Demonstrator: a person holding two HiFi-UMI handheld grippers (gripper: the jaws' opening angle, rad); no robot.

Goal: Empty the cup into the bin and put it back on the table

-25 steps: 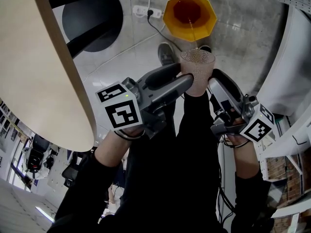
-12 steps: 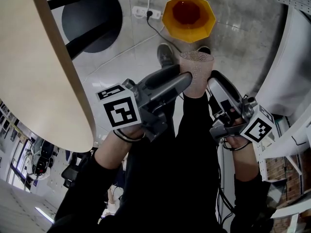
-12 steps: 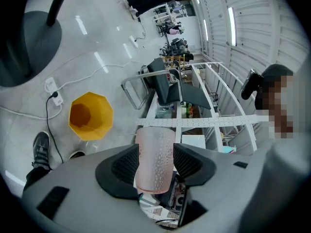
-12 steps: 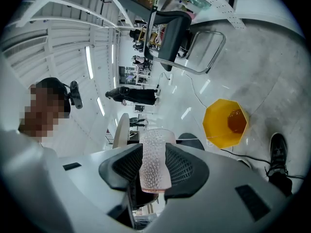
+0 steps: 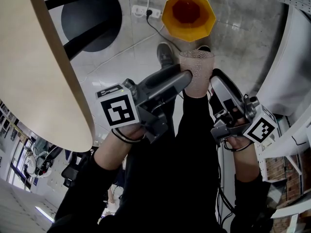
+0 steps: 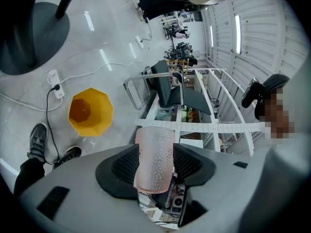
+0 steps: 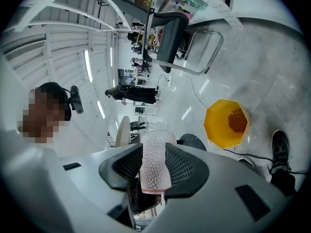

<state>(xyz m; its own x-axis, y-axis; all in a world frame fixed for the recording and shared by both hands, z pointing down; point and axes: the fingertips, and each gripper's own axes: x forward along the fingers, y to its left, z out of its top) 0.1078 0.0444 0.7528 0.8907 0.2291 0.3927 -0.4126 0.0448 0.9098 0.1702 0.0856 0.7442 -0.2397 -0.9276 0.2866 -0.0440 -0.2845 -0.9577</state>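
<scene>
A pinkish, dimpled, see-through cup (image 5: 197,72) hangs in the air, nearly upright, over the person's legs. Both grippers hold it. My left gripper (image 5: 187,76) clamps it from the left and my right gripper (image 5: 212,77) from the right. In the left gripper view the cup (image 6: 154,161) sits between the black pads (image 6: 121,166) of that gripper (image 6: 154,152), which press on both its sides. The right gripper view shows the same grip (image 7: 154,161) on the cup (image 7: 155,171). A yellow bin (image 5: 188,16) with dark orange liquid inside stands on the floor beyond the cup.
The beige table (image 5: 34,72) curves along the left. A black round stool base (image 5: 92,13) and a power strip with its cable (image 5: 146,11) lie on the grey floor by the bin. The person's shoe (image 5: 165,52) is below the cup. White framing (image 5: 291,57) stands at the right.
A thin stream ran from the cup into the bin a second ago; it has stopped. Both grippers have rolled a little, bringing the cup more upright.
</scene>
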